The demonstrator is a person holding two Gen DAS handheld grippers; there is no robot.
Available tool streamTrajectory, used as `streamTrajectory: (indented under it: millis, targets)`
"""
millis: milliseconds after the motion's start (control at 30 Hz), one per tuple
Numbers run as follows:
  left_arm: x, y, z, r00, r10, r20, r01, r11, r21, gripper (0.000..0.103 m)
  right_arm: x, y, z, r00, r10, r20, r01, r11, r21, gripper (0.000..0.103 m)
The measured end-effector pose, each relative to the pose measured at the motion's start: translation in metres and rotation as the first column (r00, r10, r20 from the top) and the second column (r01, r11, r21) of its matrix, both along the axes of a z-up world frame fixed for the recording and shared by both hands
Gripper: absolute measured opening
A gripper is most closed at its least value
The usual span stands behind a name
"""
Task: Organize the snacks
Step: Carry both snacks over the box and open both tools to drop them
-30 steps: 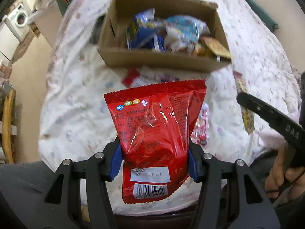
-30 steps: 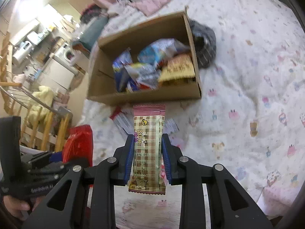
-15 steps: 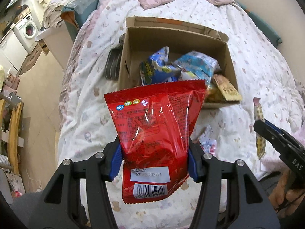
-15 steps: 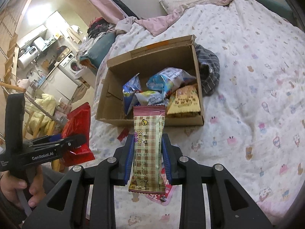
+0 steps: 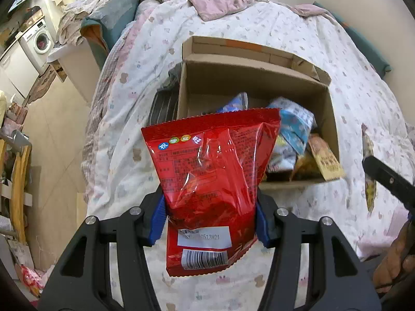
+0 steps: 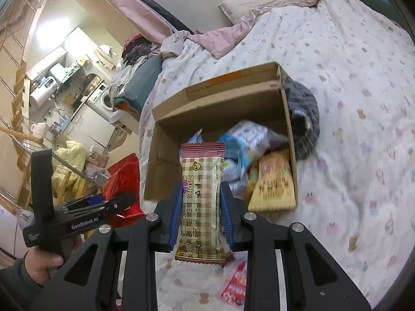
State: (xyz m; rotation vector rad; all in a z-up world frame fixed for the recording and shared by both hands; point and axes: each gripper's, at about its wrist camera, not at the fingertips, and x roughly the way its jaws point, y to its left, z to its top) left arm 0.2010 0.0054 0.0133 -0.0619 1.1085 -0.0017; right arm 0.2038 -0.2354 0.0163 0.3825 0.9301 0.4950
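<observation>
Closest to each lens, black angular arms with round silver rivets run out to ribbed blue pads. Between the pads of the left tongs (image 5: 210, 216) sits a glossy red foil bag (image 5: 211, 171): crinkled, with zigzag crimped ends, wider at its far end, and bearing a white label and a barcode near its close end. The pads press into both its sides, so these tongs are about half closed and clamped on it. The right tongs (image 6: 201, 208) are drawn much narrower, gripping a slim rectangular wafer bar (image 6: 202, 202) in a cream checkered wrapper with maroon crimped ends and a small cartoon figure at its near end.

Below the bar, a small pink-and-red packet (image 6: 234, 286) lies flat on the bed (image 6: 350, 103), whose soft white quilt is printed with tiny pastel animals. Just beyond both held snacks stands an open brown cardboard box (image 5: 333, 119) on the quilt, its corrugated flaps folded inward. Inside it lie crumpled blue-and-white bags (image 5: 295, 121) heaped together and a flat yellow-orange pack (image 6: 275, 181) leaning against the near wall. A dark plaid cloth (image 6: 303, 114) is bunched against the box's outer side. Farther off, a rumpled pink blanket (image 6: 228, 39) and a pillow (image 6: 254, 2) lie at the head of the bed.
</observation>
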Motion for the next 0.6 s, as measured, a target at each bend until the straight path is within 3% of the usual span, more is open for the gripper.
streamTrajectory:
  millis: [267, 400, 600]
  targets:
    - [0.036, 0.009, -0.007, 0.999, 0.036, 0.02, -0.035, 0.999, -0.025, 0.052, 0.044, 0.019, -0.005, 1.0, 0.028, -0.01, -0.028, 0.999, -0.016, 0.029]
    - [0.051, 0.018, -0.014, 0.997, 0.065, 0.042, -0.06, 0.991, -0.124, 0.052, 0.067, 0.024, -0.018, 0.999, 0.032, -0.036, -0.033, 0.999, -0.01, 0.029]
    - [0.065, 0.012, -0.036, 0.999, 0.048, 0.024, -0.044, 0.99, -0.135, 0.052, 0.085, 0.029, -0.048, 0.996, 0.027, -0.08, -0.028, 0.999, -0.015, 0.029]
